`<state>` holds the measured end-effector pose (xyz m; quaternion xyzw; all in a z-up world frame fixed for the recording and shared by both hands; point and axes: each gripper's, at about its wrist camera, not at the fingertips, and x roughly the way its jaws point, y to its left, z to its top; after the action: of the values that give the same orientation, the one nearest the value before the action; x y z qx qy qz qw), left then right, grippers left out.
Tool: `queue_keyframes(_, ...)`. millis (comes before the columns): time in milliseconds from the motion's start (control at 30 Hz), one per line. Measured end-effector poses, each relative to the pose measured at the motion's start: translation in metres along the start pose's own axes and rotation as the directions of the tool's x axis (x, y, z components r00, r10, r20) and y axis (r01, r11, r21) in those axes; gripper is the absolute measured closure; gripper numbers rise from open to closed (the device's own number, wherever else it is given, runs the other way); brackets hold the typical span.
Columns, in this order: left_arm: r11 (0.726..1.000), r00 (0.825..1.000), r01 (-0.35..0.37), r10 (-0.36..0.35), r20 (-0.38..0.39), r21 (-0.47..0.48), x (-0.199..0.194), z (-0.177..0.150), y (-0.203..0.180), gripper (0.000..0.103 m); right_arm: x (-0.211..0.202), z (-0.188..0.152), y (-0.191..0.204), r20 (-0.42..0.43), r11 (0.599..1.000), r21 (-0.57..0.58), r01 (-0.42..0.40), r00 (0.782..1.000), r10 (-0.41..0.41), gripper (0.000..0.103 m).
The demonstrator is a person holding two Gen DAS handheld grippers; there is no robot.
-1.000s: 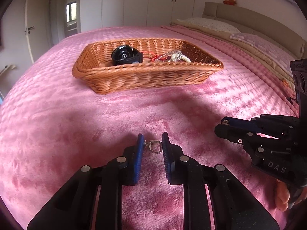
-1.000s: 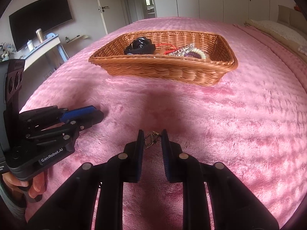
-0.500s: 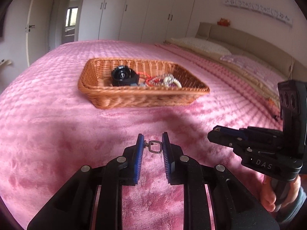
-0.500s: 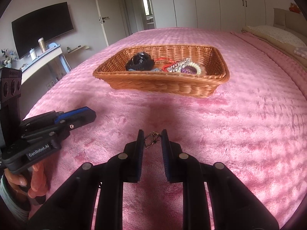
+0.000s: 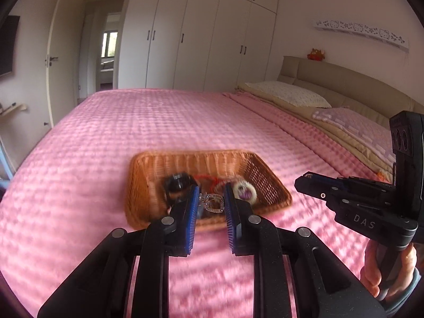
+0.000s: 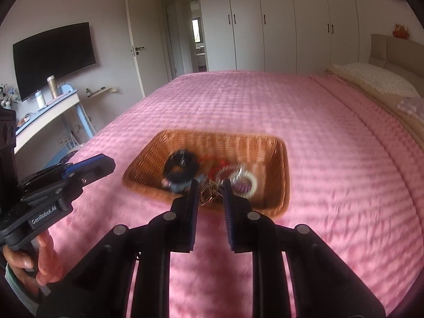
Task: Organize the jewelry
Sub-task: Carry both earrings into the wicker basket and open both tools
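Two small earrings are in your grippers, one each. Your left gripper (image 5: pixel 211 202) pinches a squarish silver earring (image 5: pixel 214 203) by its edges, above the near part of the wicker basket (image 5: pixel 267 171), probably to drop it inside. Your right gripper (image 6: pixel 210 194) pinches a darker, hexagon-like earring (image 6: pixel 208 194) over the same basket (image 6: pixel 282 175). Both look thin, openwork and easy to lose.
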<state>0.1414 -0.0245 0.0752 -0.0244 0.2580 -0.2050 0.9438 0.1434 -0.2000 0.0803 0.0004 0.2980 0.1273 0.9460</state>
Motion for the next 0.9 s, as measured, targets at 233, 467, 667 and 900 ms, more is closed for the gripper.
queue_keyframes(233, 0.998, 0.998, -0.043, 0.041, -0.042, -0.051, 0.076, 0.022, 0.029, 0.085, 0.084, 0.039, -0.014, -0.060, 0.999, 0.036, 0.010, 0.998, -0.008, 0.087)
queue_keyframes(467, 0.989, 0.988, -0.100, 0.086, -0.128, -0.110, 0.123, 0.002, 0.064, 0.085, 0.166, 0.033, -0.026, -0.190, 0.997, 0.077, -0.005, 0.982, 0.020, 0.087)
queue_keyframes(667, 0.988, 0.986, -0.093, 0.075, -0.148, -0.121, 0.128, -0.004, 0.068, 0.085, 0.187, 0.024, -0.030, -0.233, 0.993, 0.115, -0.001, 0.972, 0.028, 0.087)
queue_keyframes(900, 0.987, 0.995, -0.042, 0.027, -0.099, -0.153, 0.108, 0.004, 0.069, 0.062, 0.174, 0.027, -0.030, -0.219, 0.993, 0.118, -0.026, 0.974, 0.052, 0.058)
